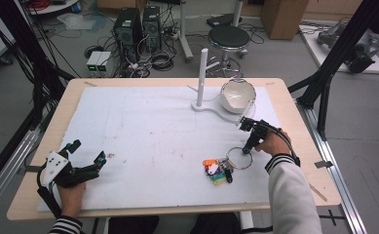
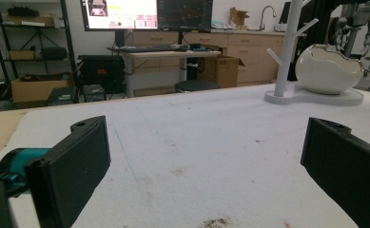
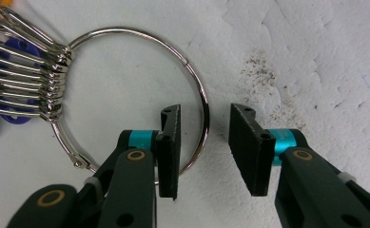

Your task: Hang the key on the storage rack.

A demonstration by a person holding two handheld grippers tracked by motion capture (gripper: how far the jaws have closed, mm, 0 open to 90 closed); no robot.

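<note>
Right gripper view: right gripper (image 3: 204, 152) straddling wire of key ring (image 3: 205, 114), jaws spread, not yet pinching. Ring flat on tabletop (image 1: 143, 126), tags (image 1: 214, 171) bunched at its left in high view. Left gripper (image 1: 87, 157) idle, jaws spread, empty. Grasp not closed; lift and likely hang on stand (image 1: 202, 78) pending.

L gripper (image 1: 87, 168) resting low, jaws wide, R gripper (image 3: 204, 142) pointing down, jaws part-closed, not gripping

A lab: computer towers (image 1: 137, 27), monitors (image 2: 147, 14), floor cables (image 1: 150, 61).
</note>
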